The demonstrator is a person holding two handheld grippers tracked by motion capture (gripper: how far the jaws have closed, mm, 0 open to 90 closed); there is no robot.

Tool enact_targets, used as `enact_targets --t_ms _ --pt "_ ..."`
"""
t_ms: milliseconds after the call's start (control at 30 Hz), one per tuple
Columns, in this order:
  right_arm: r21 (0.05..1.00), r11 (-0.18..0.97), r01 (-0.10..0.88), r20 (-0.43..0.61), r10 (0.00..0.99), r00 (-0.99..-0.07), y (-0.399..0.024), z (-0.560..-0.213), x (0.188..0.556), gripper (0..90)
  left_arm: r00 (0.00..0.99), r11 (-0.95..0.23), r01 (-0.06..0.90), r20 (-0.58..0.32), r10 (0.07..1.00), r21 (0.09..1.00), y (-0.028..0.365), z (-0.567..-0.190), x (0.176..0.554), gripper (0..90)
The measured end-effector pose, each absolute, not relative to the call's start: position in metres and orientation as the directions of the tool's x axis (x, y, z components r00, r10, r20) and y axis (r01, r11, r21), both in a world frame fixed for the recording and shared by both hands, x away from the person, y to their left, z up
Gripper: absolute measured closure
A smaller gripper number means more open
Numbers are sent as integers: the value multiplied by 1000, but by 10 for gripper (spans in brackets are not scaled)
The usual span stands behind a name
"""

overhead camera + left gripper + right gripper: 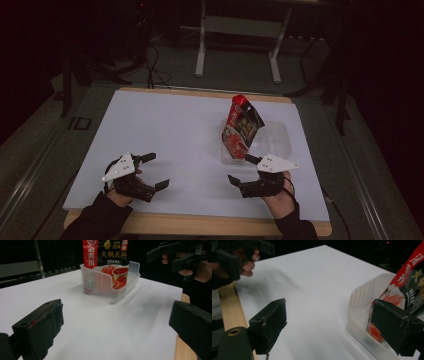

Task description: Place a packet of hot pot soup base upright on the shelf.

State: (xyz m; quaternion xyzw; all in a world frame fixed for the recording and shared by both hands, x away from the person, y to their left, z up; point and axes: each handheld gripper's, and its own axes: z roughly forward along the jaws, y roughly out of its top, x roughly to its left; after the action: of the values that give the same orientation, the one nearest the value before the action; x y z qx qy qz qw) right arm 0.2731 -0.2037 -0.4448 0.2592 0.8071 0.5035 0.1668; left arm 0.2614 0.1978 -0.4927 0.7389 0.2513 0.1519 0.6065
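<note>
Holding both grippers low over the near edge of the table (165, 125) right now, one in each hand. My left gripper (148, 172) has its blocky black fingers (40, 327) spread wide with nothing between them, and my right gripper (244, 168) is the same deal, fingers (268, 322) wide apart and gripping nothing. Each one has a flat grey three-cornered plate on top. The pads look like matte, slightly chewed-up rubber blocks, and one on the left has a little red smear along its edge. What I'm facing is a glossy red and black pouch (241, 127) with Chinese lettering and a tomato picture, standing tilted inside a clear plastic bin (280, 142). The bin is rectangular with rounded corners, ribbed walls and a scooped cutout in one side, kind of frosted and see-through. It sits on the right half of the table, just beyond my right gripper, and in the right gripper view one finger is close beside the bin wall but I can't tell if it's touching. The tabletop is a smooth, matte white sheet over a pale wood board that peeks out along the near edge.
</note>
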Motion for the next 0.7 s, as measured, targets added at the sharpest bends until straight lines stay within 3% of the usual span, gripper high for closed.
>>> enact_targets --t_ms 700 --pt "834 455 313 9 555 -832 -227 -474 275 137 837 -157 192 -79 542 969 197 -496 261 0"
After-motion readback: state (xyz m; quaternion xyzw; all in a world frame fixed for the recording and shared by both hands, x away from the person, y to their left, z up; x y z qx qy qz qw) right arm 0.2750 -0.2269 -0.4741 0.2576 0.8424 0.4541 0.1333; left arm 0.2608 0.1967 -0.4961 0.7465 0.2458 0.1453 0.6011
